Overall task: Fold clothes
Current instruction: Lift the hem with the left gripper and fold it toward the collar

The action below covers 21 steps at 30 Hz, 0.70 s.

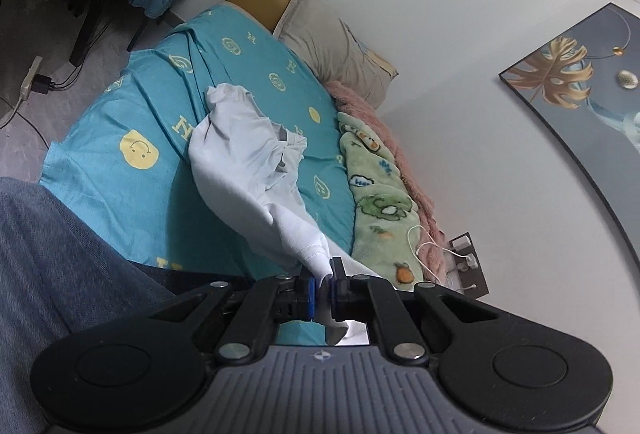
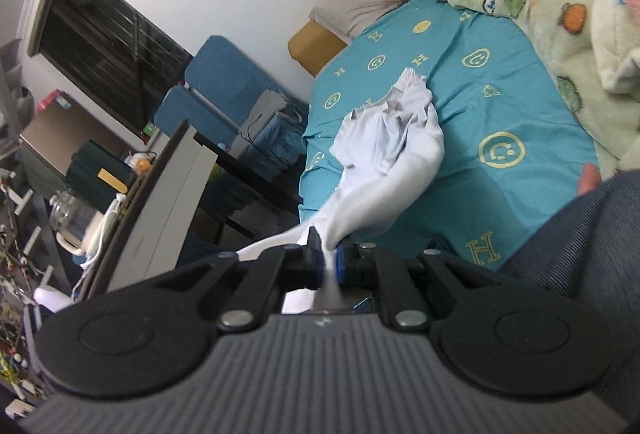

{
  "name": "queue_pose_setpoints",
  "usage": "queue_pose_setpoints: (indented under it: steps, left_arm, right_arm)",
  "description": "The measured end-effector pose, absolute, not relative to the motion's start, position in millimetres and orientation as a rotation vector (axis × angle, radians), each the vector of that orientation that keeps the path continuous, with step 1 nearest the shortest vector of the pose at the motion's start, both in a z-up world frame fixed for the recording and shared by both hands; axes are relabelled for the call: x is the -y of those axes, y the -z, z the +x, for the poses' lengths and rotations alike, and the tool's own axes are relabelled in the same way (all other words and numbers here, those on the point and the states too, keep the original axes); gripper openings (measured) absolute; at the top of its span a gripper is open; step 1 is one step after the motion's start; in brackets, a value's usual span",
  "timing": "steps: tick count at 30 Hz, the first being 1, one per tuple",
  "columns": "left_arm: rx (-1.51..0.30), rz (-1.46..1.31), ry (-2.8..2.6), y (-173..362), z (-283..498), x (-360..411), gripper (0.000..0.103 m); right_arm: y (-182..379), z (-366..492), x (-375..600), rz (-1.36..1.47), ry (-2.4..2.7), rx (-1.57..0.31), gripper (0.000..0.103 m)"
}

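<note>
A white garment [image 1: 248,157] hangs bunched and twisted over a bed with a teal sheet [image 1: 120,105]. My left gripper [image 1: 323,284] is shut on one edge of the white cloth, which runs from its jaws out over the bed. In the right wrist view the same white garment [image 2: 392,149] stretches from my right gripper [image 2: 328,266], which is shut on another edge of it. The far end of the garment rests crumpled on the teal sheet [image 2: 500,105].
A green fleece blanket [image 1: 380,193] and pink blanket [image 1: 360,101] lie along the wall side, with a grey pillow [image 1: 332,45] at the head. A desk [image 2: 160,185] with clutter and blue chairs [image 2: 224,85] stand beside the bed. The person's denim leg [image 1: 48,254] is close.
</note>
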<state>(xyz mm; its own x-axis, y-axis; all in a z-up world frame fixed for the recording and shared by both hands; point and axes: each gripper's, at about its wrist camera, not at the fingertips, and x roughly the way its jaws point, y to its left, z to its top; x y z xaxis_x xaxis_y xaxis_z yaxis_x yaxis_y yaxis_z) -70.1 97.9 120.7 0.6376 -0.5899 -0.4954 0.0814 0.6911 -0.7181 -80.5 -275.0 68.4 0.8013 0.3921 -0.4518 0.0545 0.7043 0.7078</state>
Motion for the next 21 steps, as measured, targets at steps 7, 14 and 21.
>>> queue_pose_setpoints:
  steps: [7, 14, 21]
  left_arm:
    - [-0.844, -0.653, 0.36, -118.3, -43.8, -80.6, 0.007]
    - [-0.902, -0.542, 0.284, -80.7, 52.2, -52.9, 0.007]
    - [-0.927, -0.448, 0.198, -10.5, 182.3, -37.9, 0.007]
  right_arm:
    - [-53.2, -62.0, 282.4, 0.815, -0.178, -0.646, 0.01]
    - [-22.9, 19.6, 286.1, 0.802, -0.125, -0.7, 0.01]
    - [28.2, 142.7, 283.1, 0.745, -0.096, -0.759, 0.01]
